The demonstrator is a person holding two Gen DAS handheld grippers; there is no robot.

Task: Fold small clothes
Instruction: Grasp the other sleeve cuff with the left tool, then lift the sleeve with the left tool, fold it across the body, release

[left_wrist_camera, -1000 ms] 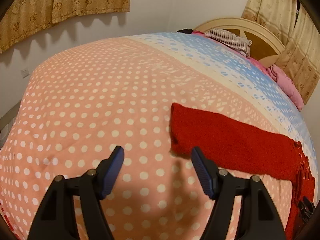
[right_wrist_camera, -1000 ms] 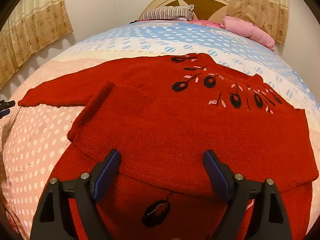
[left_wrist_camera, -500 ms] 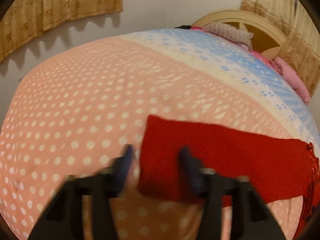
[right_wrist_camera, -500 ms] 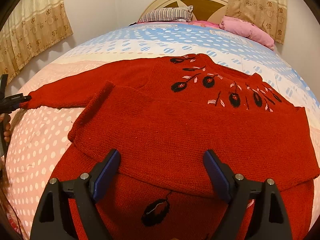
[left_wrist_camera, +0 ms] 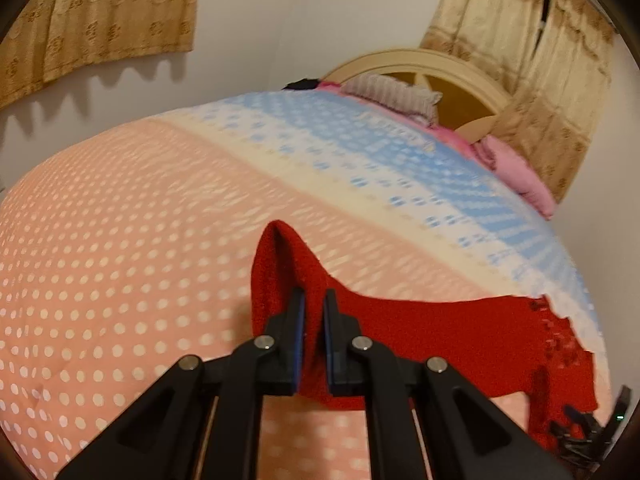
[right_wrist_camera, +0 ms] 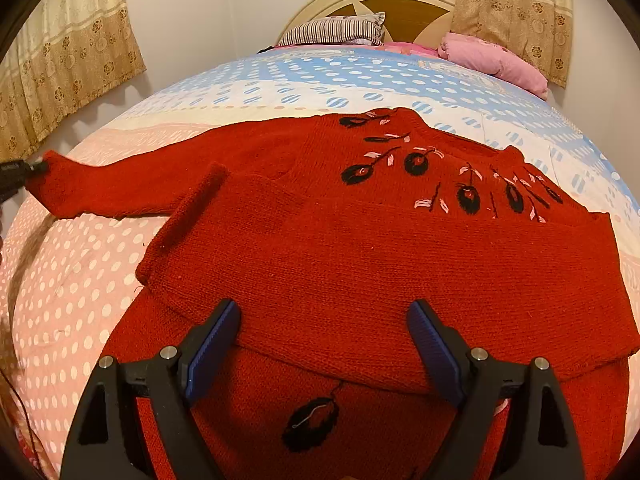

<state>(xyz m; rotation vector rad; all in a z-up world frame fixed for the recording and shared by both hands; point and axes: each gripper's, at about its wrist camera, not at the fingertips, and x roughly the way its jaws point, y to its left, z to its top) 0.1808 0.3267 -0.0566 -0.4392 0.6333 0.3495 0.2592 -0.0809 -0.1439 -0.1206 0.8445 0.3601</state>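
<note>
surface: bed quilt (right_wrist_camera: 80, 280), pink with white dots nearest the cameras, then a cream band, then blue-and-white toward the headboard (right_wrist_camera: 360, 4). red sweater (right_wrist_camera: 360, 248) lies across the quilt's pink part, its collar end reaching the cream and blue bands; black and pink flower embroidery near the collar, one sleeve folded over the body.

left gripper (left_wrist_camera: 314, 320): jaws nearly together, pinching the cuff of the sweater's other sleeve (left_wrist_camera: 280, 264), cuff end raised off the quilt. it also shows at the far end of that sleeve (right_wrist_camera: 16, 172).

right gripper (right_wrist_camera: 324, 344): jaws wide apart, hovering over the sweater's folded body, gripping nothing.

room: striped pillow (right_wrist_camera: 332, 30) and pink bedding (right_wrist_camera: 492, 58) against the headboard; plain pale wall (left_wrist_camera: 300, 20); beige patterned curtains (right_wrist_camera: 60, 60) on both sides of the headboard.
</note>
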